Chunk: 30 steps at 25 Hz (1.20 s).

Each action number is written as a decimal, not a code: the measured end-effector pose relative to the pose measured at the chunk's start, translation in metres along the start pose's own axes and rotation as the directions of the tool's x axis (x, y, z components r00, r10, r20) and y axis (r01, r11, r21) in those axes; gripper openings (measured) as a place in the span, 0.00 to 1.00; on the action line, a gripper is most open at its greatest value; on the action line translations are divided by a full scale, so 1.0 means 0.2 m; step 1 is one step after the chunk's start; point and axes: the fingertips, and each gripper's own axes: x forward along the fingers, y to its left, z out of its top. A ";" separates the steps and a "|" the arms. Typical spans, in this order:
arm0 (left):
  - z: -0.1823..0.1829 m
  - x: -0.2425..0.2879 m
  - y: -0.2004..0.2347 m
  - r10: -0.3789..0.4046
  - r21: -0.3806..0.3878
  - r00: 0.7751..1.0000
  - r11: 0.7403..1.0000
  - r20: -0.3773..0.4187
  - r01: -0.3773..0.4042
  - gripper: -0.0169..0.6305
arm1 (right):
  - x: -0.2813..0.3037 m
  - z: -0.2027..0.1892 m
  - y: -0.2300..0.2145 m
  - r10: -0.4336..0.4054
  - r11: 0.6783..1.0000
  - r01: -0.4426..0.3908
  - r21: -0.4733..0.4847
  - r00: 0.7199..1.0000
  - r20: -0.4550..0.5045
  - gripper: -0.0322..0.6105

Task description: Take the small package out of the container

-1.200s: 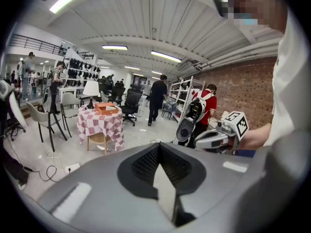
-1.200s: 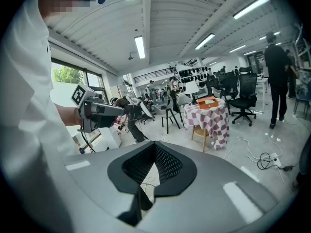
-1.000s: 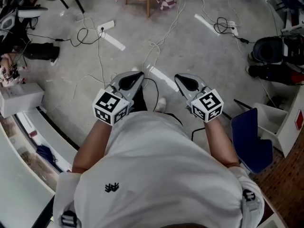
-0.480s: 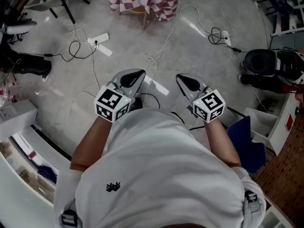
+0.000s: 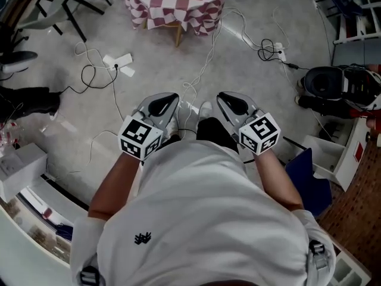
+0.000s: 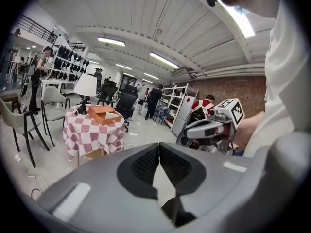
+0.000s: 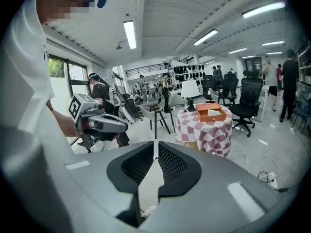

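An orange open container (image 6: 104, 114) stands on a small round table with a red-and-white checked cloth (image 6: 93, 136), some way ahead of me. A small white package (image 6: 112, 114) lies inside it; in the right gripper view the package (image 7: 215, 112) shows a green edge in the container (image 7: 210, 113). In the head view the table (image 5: 174, 6) is at the top edge. My left gripper (image 5: 167, 99) and right gripper (image 5: 225, 98) are held side by side before my chest, both shut and empty, far from the table.
Cables (image 5: 205, 64) and power strips (image 5: 118, 61) trail over the concrete floor between me and the table. A lamp (image 6: 86, 88) stands on the table beside the container. Chairs (image 6: 22, 125) flank the table, a blue chair (image 5: 309, 180) and black bag (image 5: 326, 83) are at my right.
The checked table has come further into the head view and nearer to me. Both grippers stay shut in the same pose before my chest.
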 end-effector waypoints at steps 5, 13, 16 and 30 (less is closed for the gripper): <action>0.13 0.17 0.13 0.003 0.019 1.000 1.000 0.012 -0.004 0.11 | 0.13 0.10 -0.20 0.016 1.000 -0.016 -0.012 1.000 0.006 0.07; 0.42 0.57 0.46 0.093 0.086 0.994 0.992 -0.050 -0.088 0.11 | 0.35 0.41 -0.74 0.067 0.997 -0.065 -0.032 0.996 0.054 0.11; 0.55 0.77 0.58 0.118 0.127 0.991 0.986 -0.067 -0.108 0.11 | 0.38 0.51 -0.93 0.090 0.995 -0.087 -0.049 0.994 0.059 0.11; 0.88 1.55 1.20 0.081 0.341 0.974 0.940 -0.213 -0.003 0.15 | 0.52 0.61 -1.60 -0.029 0.998 0.027 0.054 0.999 0.032 0.11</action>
